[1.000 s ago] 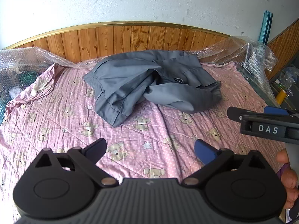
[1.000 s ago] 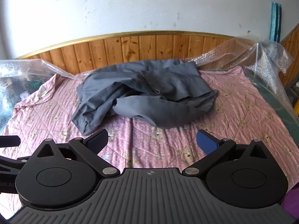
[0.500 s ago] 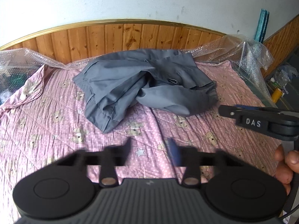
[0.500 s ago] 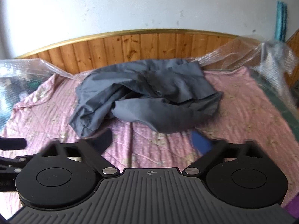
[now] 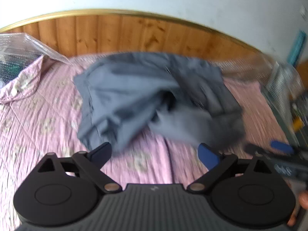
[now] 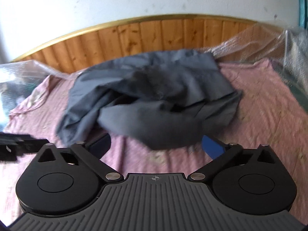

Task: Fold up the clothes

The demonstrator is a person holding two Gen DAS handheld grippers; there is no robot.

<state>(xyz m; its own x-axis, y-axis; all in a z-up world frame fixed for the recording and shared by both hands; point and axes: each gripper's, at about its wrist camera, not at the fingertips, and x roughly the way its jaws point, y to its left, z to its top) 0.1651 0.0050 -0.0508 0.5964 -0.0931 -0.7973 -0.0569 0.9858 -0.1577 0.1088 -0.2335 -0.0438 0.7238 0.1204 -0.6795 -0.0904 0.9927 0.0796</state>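
Pink bedspread under a wood headboard carries the crumpled grey garment; left gripper and right gripper have just reopened, jaws wide, nothing between them

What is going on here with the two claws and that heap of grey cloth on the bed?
A person holds a claw in each hand over a bed with a pink quilt. A crumpled grey garment lies unfolded in the middle of it. The left claw and the right claw have both just been opening, with nothing between their jaws. Both point towards the garment's near edge but neither grips it, so the folding has not yet begun.
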